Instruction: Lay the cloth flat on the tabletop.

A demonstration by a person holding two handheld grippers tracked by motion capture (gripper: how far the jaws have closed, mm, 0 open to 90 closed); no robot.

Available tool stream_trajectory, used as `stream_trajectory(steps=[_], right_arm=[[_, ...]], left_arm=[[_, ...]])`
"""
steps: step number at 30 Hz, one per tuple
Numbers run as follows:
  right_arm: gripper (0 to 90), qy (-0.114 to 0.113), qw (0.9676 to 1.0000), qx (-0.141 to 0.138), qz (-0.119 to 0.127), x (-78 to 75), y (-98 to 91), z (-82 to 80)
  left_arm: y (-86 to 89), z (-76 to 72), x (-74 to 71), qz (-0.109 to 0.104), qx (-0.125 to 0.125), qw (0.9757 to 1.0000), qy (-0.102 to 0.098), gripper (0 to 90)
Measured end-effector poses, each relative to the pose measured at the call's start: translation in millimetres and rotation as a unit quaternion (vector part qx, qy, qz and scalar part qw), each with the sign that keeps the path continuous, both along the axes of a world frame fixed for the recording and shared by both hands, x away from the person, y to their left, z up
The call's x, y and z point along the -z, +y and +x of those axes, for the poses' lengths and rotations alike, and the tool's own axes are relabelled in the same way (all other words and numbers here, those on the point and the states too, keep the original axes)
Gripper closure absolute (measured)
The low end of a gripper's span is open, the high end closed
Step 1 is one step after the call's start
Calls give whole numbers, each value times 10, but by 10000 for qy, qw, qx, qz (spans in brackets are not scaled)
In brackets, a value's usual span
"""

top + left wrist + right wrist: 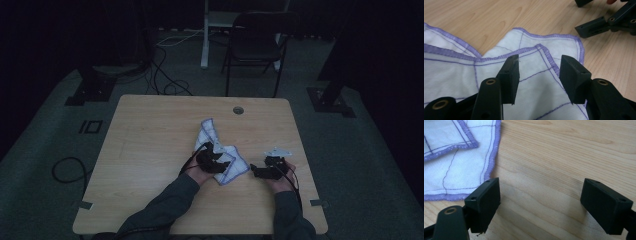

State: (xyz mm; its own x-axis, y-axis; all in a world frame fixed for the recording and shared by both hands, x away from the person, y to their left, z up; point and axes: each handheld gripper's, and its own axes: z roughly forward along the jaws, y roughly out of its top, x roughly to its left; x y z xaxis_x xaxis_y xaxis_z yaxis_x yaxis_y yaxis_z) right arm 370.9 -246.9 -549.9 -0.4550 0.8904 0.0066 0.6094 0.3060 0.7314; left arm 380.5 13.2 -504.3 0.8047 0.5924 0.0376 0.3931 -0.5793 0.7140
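Observation:
A white cloth [220, 150] with purple stitched edges and thin grid lines lies crumpled and partly folded near the middle of the wooden table [150, 140]. My left gripper [216, 159] hovers over the cloth [536, 50], open, with a folded purple hem lying between and beyond its jaws. My right gripper [256, 170] stands open just right of the cloth, above bare wood [541, 190]; the cloth's corner [461, 157] lies to the left of its left jaw. In the left gripper view the right gripper's black jaws [596, 26] show at the upper right.
A round cable hole [238, 110] sits near the table's far edge. Beyond the table stand a dark folding chair [255, 45] and a white post [205, 35]. Cables [165, 75] run over the grey floor. Bare wood lies left of the cloth.

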Motion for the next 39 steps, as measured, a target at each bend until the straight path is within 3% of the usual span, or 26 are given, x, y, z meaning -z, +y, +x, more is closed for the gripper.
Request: stream_trajectory(steps=[7,23,26,32,39], right_arm=[[165,3,10000,2,2,0,1,-1],[166,3,10000,1,1,0,0,-1],[166,2,10000,0,-2,0,0,-1],[166,0,10000,-1,-1,0,0,-1],[166,-1,10000,-1,0,0,0,-1]], left_arm=[[-148,8,83,152,68,9998,83,510],[-326,101,209,506,-112,9986,138,519],[-335,107,229,581,-171,9981,92,561],[-286,117,204,541,-207,9983,63,781],[-245,69,156,501,-171,9986,-5,864]])
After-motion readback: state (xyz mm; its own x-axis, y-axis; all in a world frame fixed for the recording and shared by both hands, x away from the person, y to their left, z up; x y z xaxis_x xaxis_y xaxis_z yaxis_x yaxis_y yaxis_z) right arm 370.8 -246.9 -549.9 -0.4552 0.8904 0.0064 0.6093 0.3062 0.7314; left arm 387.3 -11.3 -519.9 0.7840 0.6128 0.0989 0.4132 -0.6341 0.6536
